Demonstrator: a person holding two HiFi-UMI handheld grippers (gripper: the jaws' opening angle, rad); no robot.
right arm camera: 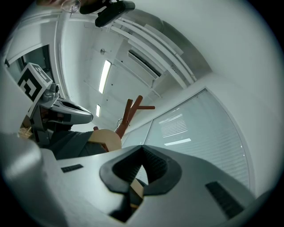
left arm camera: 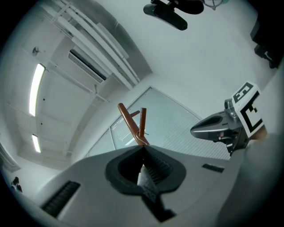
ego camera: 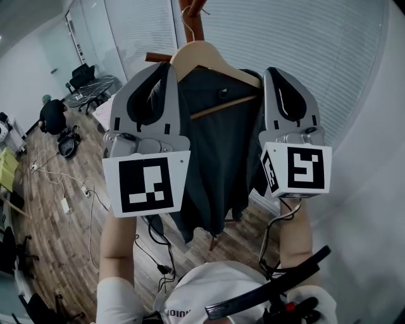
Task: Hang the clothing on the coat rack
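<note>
A dark grey garment (ego camera: 221, 152) hangs on a pale wooden hanger (ego camera: 205, 54), held up in front of the red-brown coat rack (ego camera: 193, 19). My left gripper (ego camera: 169, 68) is shut on the hanger's left shoulder, and my right gripper (ego camera: 268, 73) is shut on its right end. The hanger's wire hook (ego camera: 185, 16) sits close beside the rack's post. In the left gripper view the shut left gripper (left arm camera: 142, 149) points up at the rack's pegs (left arm camera: 133, 124). In the right gripper view a wood piece (right arm camera: 135, 188) shows between the shut jaws of the right gripper (right arm camera: 142, 146), with the hanger (right arm camera: 106, 138) and rack (right arm camera: 133, 111) beyond.
White blinds (ego camera: 304, 44) cover the glass wall behind the rack. Down on the wooden floor lie cables and a power strip (ego camera: 64, 205). At far left a person (ego camera: 52, 117) sits near a desk with chairs (ego camera: 88, 85). Ceiling lights (left arm camera: 36, 88) are overhead.
</note>
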